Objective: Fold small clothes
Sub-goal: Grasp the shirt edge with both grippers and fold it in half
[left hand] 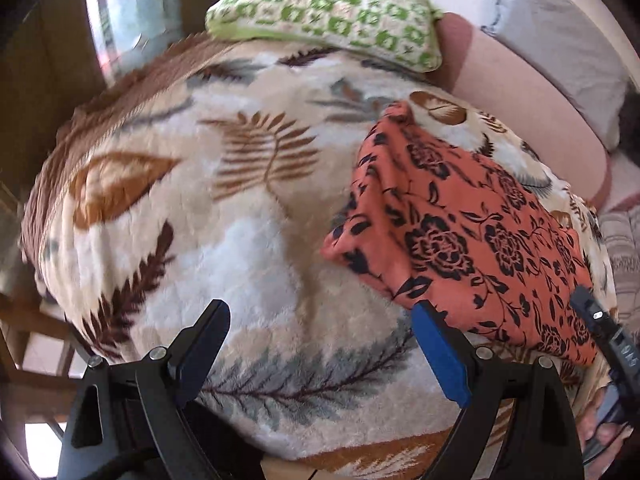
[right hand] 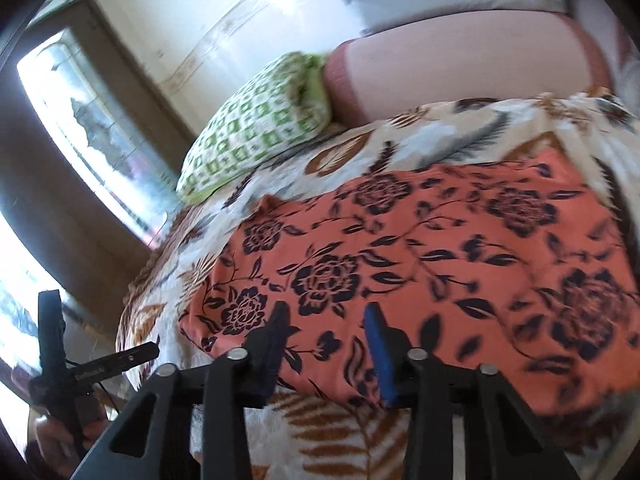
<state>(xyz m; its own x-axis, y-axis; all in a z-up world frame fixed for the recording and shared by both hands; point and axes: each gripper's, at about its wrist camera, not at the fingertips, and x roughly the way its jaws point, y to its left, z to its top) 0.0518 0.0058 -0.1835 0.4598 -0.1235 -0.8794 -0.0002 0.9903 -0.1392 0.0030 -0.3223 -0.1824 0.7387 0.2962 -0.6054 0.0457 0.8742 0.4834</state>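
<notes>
- Here, an orange cloth point(left hand: 460, 232) with black roses lies folded on a leaf-print blanket point(left hand: 240, 220), on the blanket's right part in the left wrist view.
- The left gripper point(left hand: 320, 344) hovers over bare blanket, its fingers point(left hand: 440, 356) spread wide and holding nothing; the blue-padded one sits just at the cloth's near edge.
- In the right wrist view the right gripper point(right hand: 326, 336) is at the cloth's point(right hand: 420, 248) near edge, fingers point(right hand: 378, 348) parted with the hem showing between them; I cannot tell whether they touch the fabric.
- A green-patterned pillow point(left hand: 328, 16) rests at the blanket's far end, well apart from the cloth.
- A pink bolster point(right hand: 460, 60) lies beside the pillow point(right hand: 260, 128), along the blanket's point(right hand: 340, 440) far side.
- Both views are somewhat blurred.
</notes>
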